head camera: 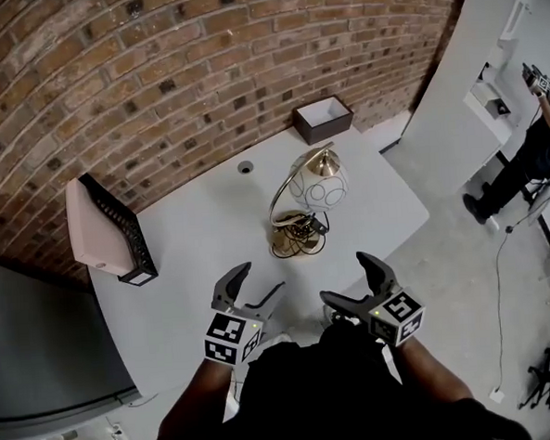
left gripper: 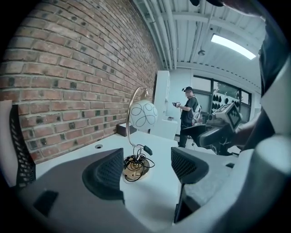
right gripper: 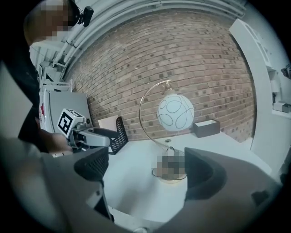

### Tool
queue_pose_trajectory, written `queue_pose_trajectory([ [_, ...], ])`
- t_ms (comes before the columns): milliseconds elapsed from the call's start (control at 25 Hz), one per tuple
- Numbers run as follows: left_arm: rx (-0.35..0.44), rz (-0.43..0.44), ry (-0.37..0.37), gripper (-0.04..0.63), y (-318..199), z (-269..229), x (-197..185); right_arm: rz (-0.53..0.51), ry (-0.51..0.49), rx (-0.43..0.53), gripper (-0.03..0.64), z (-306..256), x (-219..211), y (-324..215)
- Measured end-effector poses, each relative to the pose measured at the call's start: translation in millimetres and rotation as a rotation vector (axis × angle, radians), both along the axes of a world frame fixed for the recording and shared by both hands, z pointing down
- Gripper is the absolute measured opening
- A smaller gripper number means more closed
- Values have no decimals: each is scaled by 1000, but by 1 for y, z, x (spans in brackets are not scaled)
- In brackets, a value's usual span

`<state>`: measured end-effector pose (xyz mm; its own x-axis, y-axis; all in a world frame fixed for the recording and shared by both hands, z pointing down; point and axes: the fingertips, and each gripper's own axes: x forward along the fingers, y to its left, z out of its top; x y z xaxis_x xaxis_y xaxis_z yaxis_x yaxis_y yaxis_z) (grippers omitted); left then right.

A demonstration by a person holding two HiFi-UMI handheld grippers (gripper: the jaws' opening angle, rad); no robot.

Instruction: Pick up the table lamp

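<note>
The table lamp (head camera: 309, 203) stands near the middle of the white table (head camera: 192, 238). It has a white globe shade (left gripper: 143, 115) with dark line patterns, a curved gold arm and a round gold base (left gripper: 134, 168) with a black cord coiled on it. The lamp also shows in the right gripper view (right gripper: 175, 113). My left gripper (head camera: 254, 295) is open at the table's near edge, short of the lamp. My right gripper (head camera: 350, 282) is open beside it, also short of the lamp. Neither holds anything.
A dark open box (head camera: 323, 118) sits at the table's far edge by the brick wall. A black mesh rack with a pink panel (head camera: 108, 229) stands at the left. A round cable hole (head camera: 245, 167) is behind the lamp. A person (head camera: 523, 167) stands far right.
</note>
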<state>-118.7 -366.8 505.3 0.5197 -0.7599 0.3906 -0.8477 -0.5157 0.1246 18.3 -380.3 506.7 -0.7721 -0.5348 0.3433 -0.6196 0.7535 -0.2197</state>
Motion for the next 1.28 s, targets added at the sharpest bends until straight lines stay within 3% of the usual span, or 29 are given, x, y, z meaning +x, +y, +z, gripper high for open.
queue_pose_trajectory([
  [280,-25,-209,30,325,-43,-4,-8,-163,10,-32,517,9,2,-73],
  [680,-16,-348,-12,325,-75,-8,20,-330,-17,-35,511,19,14,-127],
  [920,-2,-437,-65,325,-82,-12,14,-418,-21,-60,499,33,17,-142],
  [1120,52,-506,-106,324,-95,-31,-5,-471,12,-58,438,56,13,-161],
  [1280,53,-525,-147,324,-103,-32,-12,-487,95,-28,421,90,7,-181],
])
